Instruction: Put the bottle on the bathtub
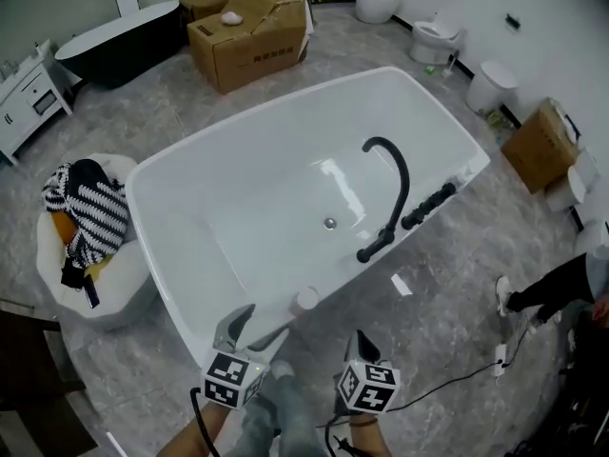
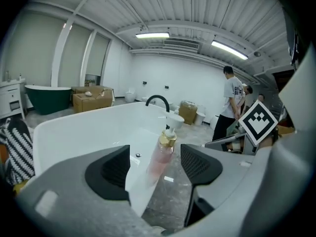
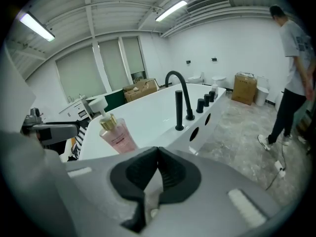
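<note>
Bottle (image 2: 160, 157) is seen standing on the bathtub (image 1: 276, 112) rim, left claw (image 2: 154, 169) held wide open and empty just short of it, right claw (image 3: 157, 174) closed on nothing; bottle is judged light, stiff, slick plastic, best taken mid-body, not at the pump.

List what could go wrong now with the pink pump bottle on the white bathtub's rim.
1. The pink pump bottle stands on the narrow rim of the white bathtub; a nudge could tip it into the tub or onto the floor.
2. The left gripper hovers close, jaws apart and facing the bottle, so a sideways move while backing off might clip it.
</note>
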Available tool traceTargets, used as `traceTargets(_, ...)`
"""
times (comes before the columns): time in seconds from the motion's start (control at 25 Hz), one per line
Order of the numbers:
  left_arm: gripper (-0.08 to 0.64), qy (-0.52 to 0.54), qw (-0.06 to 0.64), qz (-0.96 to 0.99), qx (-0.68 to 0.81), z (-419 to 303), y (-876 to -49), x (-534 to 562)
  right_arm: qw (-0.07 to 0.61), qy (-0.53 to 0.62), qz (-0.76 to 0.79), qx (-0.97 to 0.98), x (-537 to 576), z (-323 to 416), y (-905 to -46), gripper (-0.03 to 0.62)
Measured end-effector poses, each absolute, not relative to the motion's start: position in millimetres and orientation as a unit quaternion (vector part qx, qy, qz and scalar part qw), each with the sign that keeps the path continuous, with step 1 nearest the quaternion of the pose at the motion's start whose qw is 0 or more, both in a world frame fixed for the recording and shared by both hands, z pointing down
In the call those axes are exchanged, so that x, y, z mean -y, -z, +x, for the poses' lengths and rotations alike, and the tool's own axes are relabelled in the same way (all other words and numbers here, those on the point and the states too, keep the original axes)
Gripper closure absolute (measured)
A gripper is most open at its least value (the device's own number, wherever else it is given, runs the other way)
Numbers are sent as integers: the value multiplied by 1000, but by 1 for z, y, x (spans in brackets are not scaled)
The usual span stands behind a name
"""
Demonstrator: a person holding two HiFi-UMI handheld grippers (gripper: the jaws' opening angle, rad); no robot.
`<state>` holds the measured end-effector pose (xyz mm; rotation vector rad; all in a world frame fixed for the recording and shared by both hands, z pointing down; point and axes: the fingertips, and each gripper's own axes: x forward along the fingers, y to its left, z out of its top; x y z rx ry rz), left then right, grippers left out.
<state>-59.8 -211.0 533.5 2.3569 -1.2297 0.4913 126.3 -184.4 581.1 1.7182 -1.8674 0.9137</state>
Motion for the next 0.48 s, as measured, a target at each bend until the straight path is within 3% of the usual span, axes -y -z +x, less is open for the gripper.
traceTargets(0.32,262,-102,182,820,532,-134,-432,198,186,-288,646,682,177,123,-484,589)
traceTargets(0.48,393,-67,161,809,561,-166,-390,190,175,-259,660,683,165,130,-442,589)
